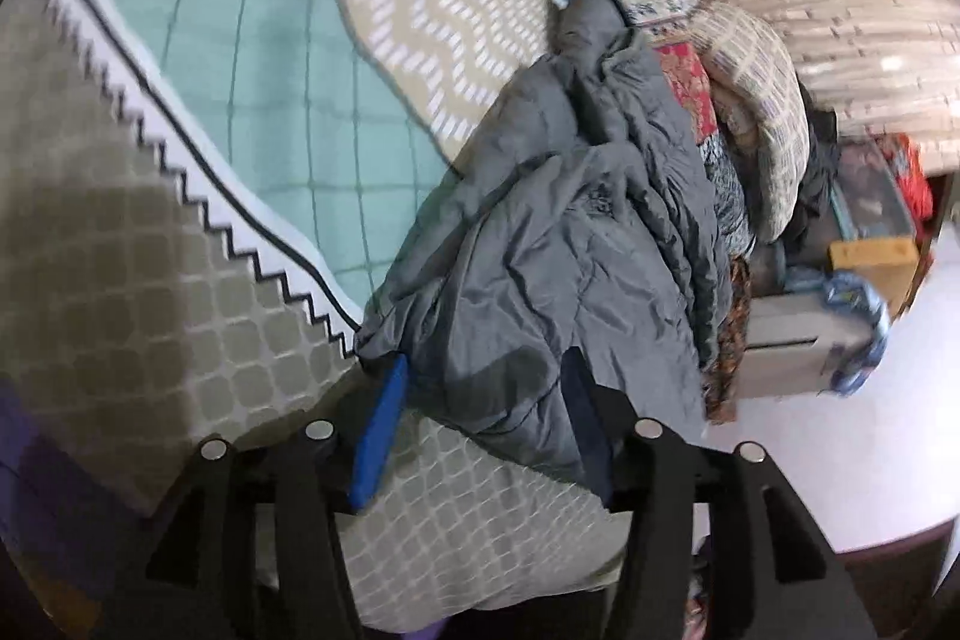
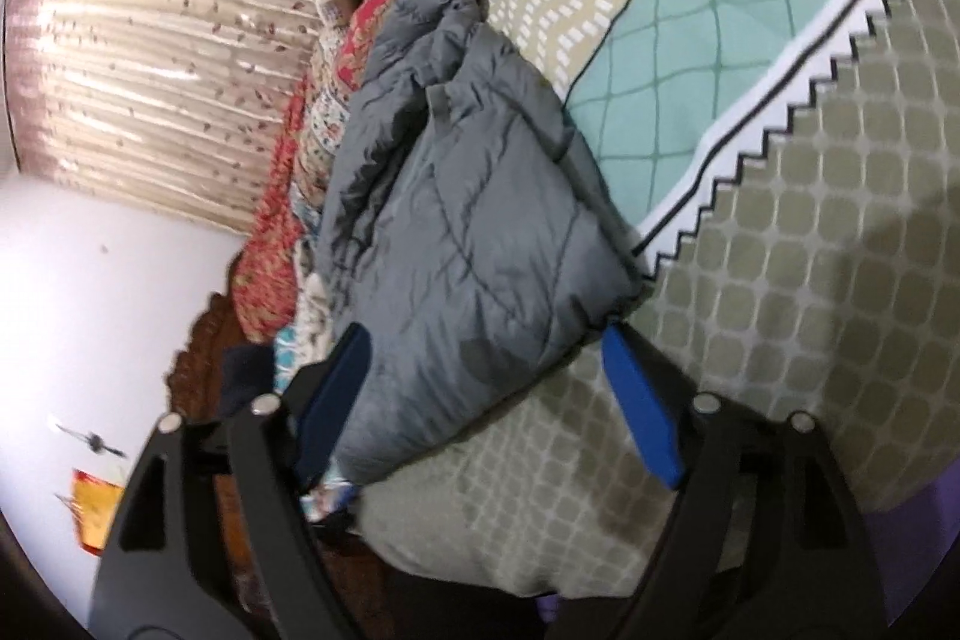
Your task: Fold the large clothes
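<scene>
- Bed (image 1: 198,316): it fills the left half of the left view and the right half of the right view, covered in a tan tile-print spread with a teal grid panel (image 1: 264,100) above a zigzag border.
- Pile (image 2: 336,58): a heap of patterned quilts and cloths runs along the far side of the bed, upper middle in both views, with curtains (image 2: 150,52) behind it.
- Jacket (image 1: 540,232): the grey padded garment lies in the centre of each frame, bunched and creased, partly doubled over itself and leaning against the pile — I judge the fold begun but loose, with flattening and at least one more fold left.
- Left gripper (image 1: 480,418): jaws apart, straddling the jacket's near edge at lower centre; nothing is pinched.
- Right gripper (image 2: 486,400): jaws likewise wide apart around the near hem, lower centre — not clamped on cloth.
</scene>
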A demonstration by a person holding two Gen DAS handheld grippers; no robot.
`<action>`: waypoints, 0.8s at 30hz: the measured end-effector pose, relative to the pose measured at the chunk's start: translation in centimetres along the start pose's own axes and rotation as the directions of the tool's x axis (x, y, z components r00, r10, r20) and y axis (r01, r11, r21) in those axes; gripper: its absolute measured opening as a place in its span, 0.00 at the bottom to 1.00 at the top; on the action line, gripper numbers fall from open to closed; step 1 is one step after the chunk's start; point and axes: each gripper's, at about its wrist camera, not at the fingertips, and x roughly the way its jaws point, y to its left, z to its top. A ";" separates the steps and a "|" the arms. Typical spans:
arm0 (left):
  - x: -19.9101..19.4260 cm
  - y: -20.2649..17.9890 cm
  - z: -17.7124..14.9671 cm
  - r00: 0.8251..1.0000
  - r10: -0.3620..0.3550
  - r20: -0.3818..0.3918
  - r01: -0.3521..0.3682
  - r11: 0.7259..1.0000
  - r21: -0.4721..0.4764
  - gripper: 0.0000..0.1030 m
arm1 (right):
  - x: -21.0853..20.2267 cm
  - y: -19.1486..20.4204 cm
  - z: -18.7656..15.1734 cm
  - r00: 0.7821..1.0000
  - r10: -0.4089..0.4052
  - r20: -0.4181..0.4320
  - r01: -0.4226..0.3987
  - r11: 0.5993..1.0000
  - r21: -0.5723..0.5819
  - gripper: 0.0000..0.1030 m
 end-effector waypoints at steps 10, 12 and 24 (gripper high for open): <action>-0.3 -0.8 -0.9 0.997 0.038 -0.061 -0.039 0.999 -0.018 0.00 | 0.7 0.7 -0.3 1.000 -0.003 -0.030 0.003 1.000 0.013 0.83; -0.6 -0.1 -1.2 0.996 -0.022 -0.081 0.016 0.997 -0.074 0.00 | 0.7 0.5 -0.4 1.000 -0.004 -0.026 0.004 1.000 0.015 0.83; 4.0 -1.3 1.3 0.996 -0.022 -0.082 0.015 0.996 -0.089 0.00 | 1.9 2.0 -0.1 0.998 -0.068 -0.012 0.068 0.997 -0.031 0.87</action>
